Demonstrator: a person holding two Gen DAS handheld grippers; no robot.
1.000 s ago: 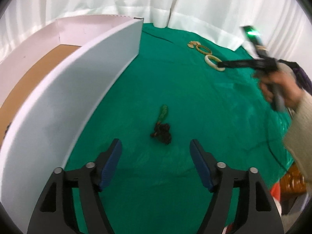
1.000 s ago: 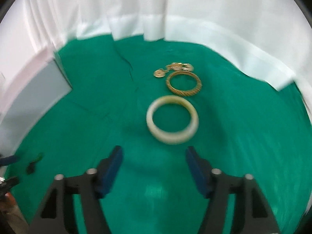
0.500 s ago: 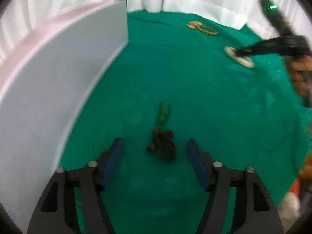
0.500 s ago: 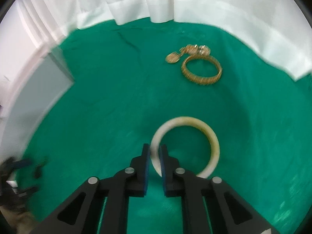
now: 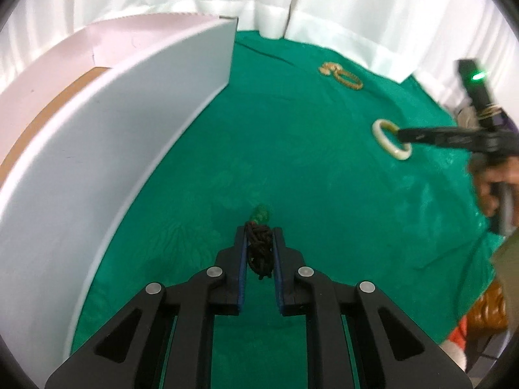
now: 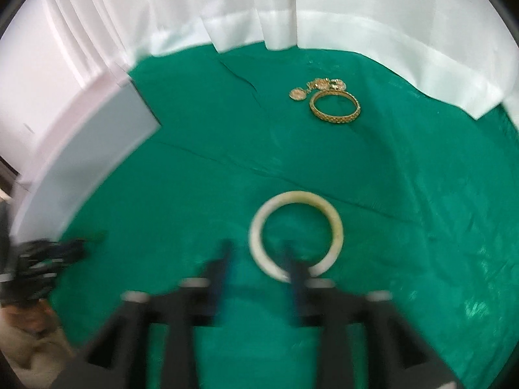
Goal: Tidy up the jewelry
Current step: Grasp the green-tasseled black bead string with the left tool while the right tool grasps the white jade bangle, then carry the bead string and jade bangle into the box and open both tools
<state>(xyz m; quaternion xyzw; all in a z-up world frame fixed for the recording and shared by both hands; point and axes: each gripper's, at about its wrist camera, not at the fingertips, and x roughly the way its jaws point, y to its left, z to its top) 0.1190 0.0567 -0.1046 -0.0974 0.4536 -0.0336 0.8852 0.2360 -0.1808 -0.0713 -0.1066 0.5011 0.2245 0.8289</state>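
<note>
The left tongs [image 5: 259, 236] have just closed on the dark knotted cord [image 5: 258, 249], its green pendant [image 5: 260, 215] poking out past the tips. The right tongs [image 6: 259, 259] have just been opening – blurred, apparently one finger inside the cream bangle [image 6: 296, 235], one outside. Beyond on the green desk [image 6: 405, 178] lie a gold bangle [image 6: 335, 105] and gold trinkets [image 6: 316, 87].

The left gripper [image 5: 259, 236] is now closed on the dark cord pendant [image 5: 259, 249]; the right gripper [image 6: 258, 256] is reopened astride the cream bangle [image 6: 296, 231].
</note>
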